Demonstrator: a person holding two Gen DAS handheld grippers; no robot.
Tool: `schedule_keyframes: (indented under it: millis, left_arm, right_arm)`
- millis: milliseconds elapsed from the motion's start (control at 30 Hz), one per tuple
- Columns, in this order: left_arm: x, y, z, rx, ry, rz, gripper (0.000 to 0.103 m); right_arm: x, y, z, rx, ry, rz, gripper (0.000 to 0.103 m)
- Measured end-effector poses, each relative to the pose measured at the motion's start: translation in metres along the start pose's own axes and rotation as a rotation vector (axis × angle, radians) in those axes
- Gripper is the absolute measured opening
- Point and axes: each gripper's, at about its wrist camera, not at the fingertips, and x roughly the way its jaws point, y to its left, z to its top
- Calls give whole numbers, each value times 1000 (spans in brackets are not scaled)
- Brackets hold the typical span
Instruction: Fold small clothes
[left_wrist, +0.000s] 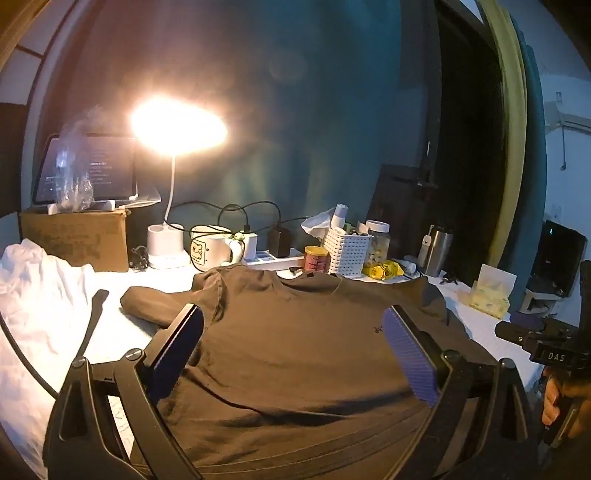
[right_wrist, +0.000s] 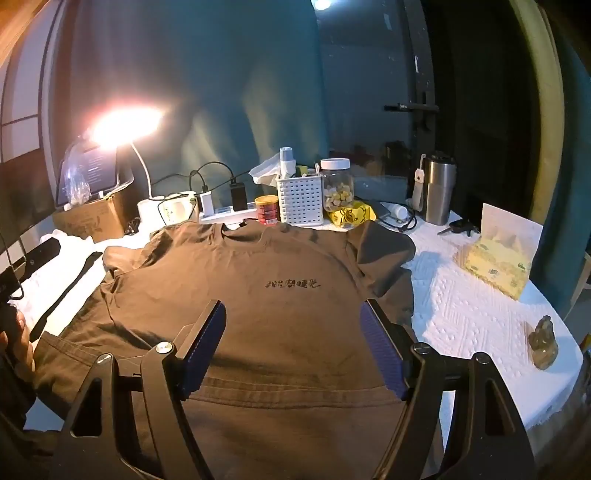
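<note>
Shirt (right_wrist: 258, 295) is lying spread flat and face up on the white tablecloth (right_wrist: 472, 306), collar pointing away from me toward the clutter along the wall, hem hanging nearest my grippers. Its long axis is running straight ahead, from hem to collar. I am holding the left gripper (left_wrist: 295, 354) over the left half of the body, fingers wide apart, nothing between them. I am holding the right gripper (right_wrist: 295, 350) over the lower middle, tilted down at the cloth, fingers likewise spread and gripping nothing.

Left sleeve (left_wrist: 147, 306) is sticking out sideways toward the heap of white cloth (left_wrist: 33, 295); right sleeve (right_wrist: 384, 251) is lying rumpled toward the tissue box (right_wrist: 495, 266). I am judging that folding is not yet begun. Each sleeve is sitting ahead and outboard of its own gripper, so each hand is nearer its own side. The basket (right_wrist: 299, 203) and red tin (right_wrist: 266, 209) are standing just beyond the collar.
</note>
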Motion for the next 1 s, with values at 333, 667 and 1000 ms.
schedule_keyframes:
  millis: [333, 667, 1000]
  left_arm:
    - [-4, -2, -1, 16, -16, -4, 97]
    - [-8, -4, -2, 19, -36, -24, 97]
    - [-10, -4, -2, 23, -47, 2, 97]
  right_arm:
    - [0, -3, -1, 2, 1, -1, 78]
    - [0, -3, 0, 1, 1, -5, 78]
    - [0, -8, -3, 10, 4, -8, 78]
